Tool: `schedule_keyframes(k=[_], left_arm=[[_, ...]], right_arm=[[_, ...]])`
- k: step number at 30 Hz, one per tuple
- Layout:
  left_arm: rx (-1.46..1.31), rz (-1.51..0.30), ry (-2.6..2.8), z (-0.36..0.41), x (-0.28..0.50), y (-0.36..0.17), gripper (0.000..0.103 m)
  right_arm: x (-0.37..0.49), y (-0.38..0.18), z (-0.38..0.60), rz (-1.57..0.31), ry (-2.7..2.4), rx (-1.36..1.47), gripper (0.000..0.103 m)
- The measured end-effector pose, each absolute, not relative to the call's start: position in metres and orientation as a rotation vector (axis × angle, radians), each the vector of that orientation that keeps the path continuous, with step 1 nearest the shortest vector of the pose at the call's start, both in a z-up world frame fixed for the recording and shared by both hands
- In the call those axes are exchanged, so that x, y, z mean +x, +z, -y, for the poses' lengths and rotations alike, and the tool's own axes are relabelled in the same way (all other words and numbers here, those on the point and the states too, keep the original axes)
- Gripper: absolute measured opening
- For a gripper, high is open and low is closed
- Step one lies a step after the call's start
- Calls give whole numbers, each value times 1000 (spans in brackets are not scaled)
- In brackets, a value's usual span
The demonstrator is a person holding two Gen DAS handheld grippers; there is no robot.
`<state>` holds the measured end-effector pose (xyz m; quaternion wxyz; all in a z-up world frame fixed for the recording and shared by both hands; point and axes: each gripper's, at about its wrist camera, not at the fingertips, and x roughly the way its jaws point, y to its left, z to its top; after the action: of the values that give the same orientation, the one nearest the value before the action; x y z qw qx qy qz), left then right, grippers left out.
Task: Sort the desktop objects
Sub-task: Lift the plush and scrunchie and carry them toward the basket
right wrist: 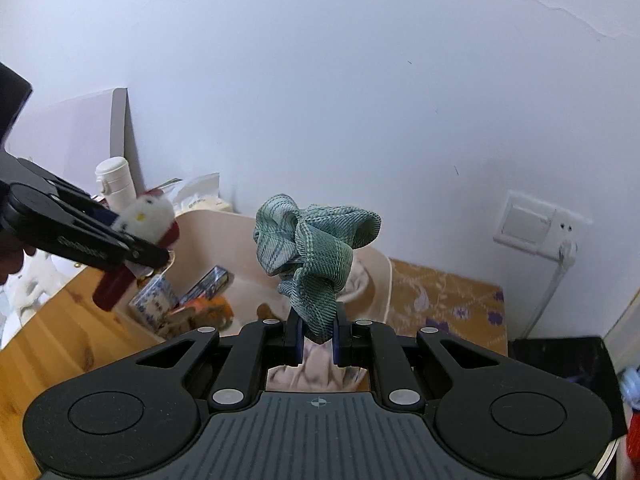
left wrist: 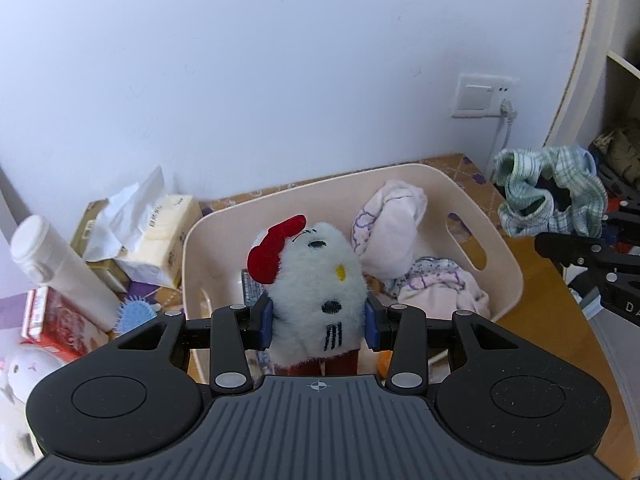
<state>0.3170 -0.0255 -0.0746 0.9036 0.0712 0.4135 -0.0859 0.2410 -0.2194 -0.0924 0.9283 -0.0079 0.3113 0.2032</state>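
My left gripper (left wrist: 318, 326) is shut on a white plush cat toy (left wrist: 316, 276) with a red bow, held above the near side of a beige plastic bin (left wrist: 508, 264). The toy also shows in the right wrist view (right wrist: 146, 214). My right gripper (right wrist: 316, 340) is shut on a green checked cloth (right wrist: 312, 248), held above the bin's right part (right wrist: 384, 276). The cloth also shows in the left wrist view (left wrist: 548, 196), right of the bin. Pink and white cloths (left wrist: 390, 236) lie inside the bin.
Left of the bin stand a tissue pack (left wrist: 156, 232), a white bottle (left wrist: 60, 272), a blue brush (left wrist: 136, 314), a red box (left wrist: 60, 324) and a white plush (left wrist: 16, 376). Small boxes (right wrist: 176, 292) lie in the bin. A wall socket (left wrist: 484, 96) with a cable is behind.
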Motion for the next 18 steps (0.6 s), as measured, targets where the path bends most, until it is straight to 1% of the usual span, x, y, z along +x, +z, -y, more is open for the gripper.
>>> schedule_keyframes(k=[6,18], left_arm=[[165,-895,-162,29,342,-100,42],[175,-1012,-74,28,368,-147,42]], right_arm=[[266,-102,205,-660,407,-52,13],[302,-151,184,-819,392,-104,13]])
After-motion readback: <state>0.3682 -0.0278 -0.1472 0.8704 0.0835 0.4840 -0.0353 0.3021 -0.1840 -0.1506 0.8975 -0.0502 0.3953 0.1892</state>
